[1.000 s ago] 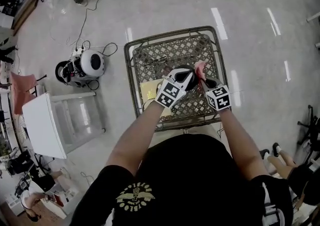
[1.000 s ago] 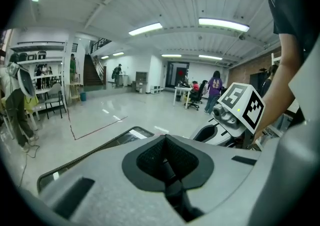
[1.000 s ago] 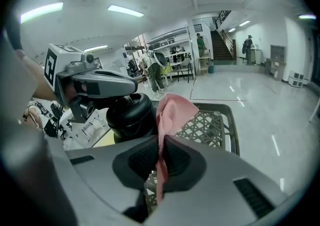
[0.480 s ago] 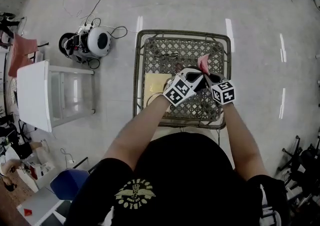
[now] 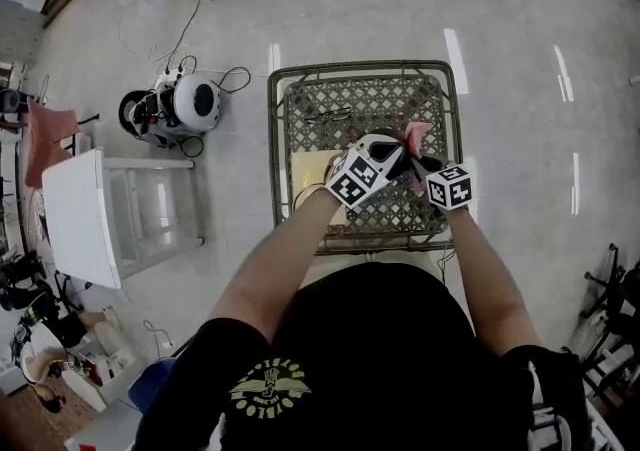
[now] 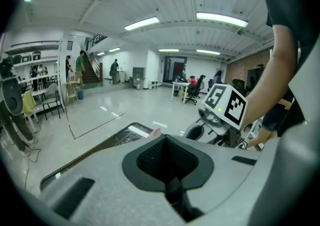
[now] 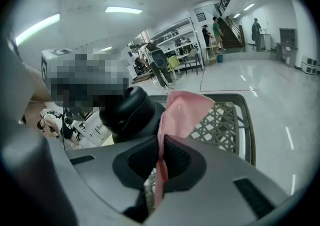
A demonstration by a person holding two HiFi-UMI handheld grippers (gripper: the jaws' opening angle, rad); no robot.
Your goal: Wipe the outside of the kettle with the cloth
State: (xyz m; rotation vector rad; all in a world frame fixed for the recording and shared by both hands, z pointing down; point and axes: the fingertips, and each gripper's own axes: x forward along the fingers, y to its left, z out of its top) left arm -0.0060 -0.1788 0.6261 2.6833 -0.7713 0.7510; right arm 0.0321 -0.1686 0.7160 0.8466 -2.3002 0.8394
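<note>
Fingers (image 7: 187, 162) of the right gripper (image 7: 161, 160) are being clamped on the cloth (image 7: 182, 112); the left gripper's (image 6: 166, 167) are being pressed together, nothing seen between. The kettle (image 7: 131, 112) is showing left of centre, beside the cloth, over the surface (image 7: 222, 115). Wiping is judged under way; next, the cloth needs pressing round its wall.

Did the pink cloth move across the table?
No, hardly. The cloth, pinched in the right gripper, still hangs over the right half of the table.
</note>
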